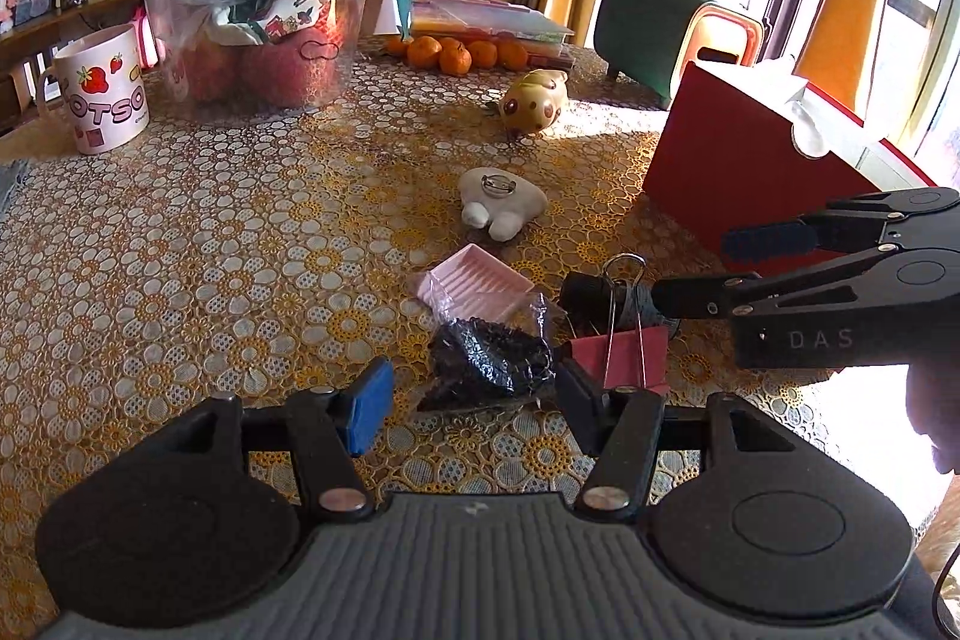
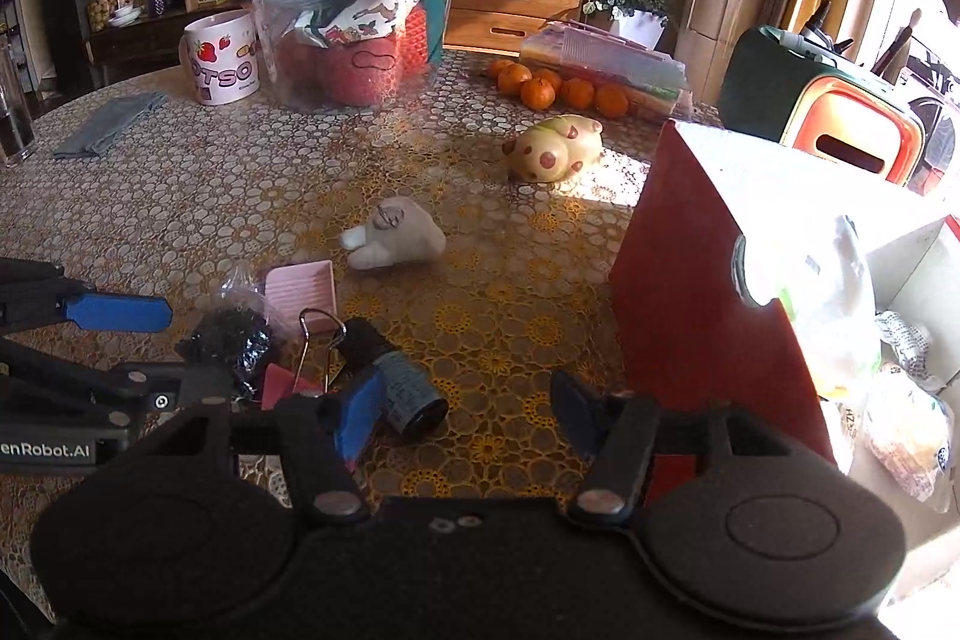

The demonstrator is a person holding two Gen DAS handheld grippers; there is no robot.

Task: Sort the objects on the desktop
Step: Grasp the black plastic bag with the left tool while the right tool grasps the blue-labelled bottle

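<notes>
Two tongs hang open and empty over the tabletop (image 1: 180, 232): left tongs (image 1: 474, 400), right tongs (image 2: 468, 412). From left to right lie a black bag (image 1: 489, 361), a red clip (image 1: 624, 349), a dark bottle (image 2: 402, 388) and a red box (image 2: 702, 280). Behind them sits a pink tray (image 1: 477, 280).

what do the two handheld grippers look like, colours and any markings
Both are black plastic, with rounded pivot housings, silver rivets and linkage arms ending in blue finger pads. The left gripper has a ribbed grey body; its side reads "enRobot.AI" in the right wrist view. The right gripper shows "DAS" lettering in the left wrist view.
</notes>
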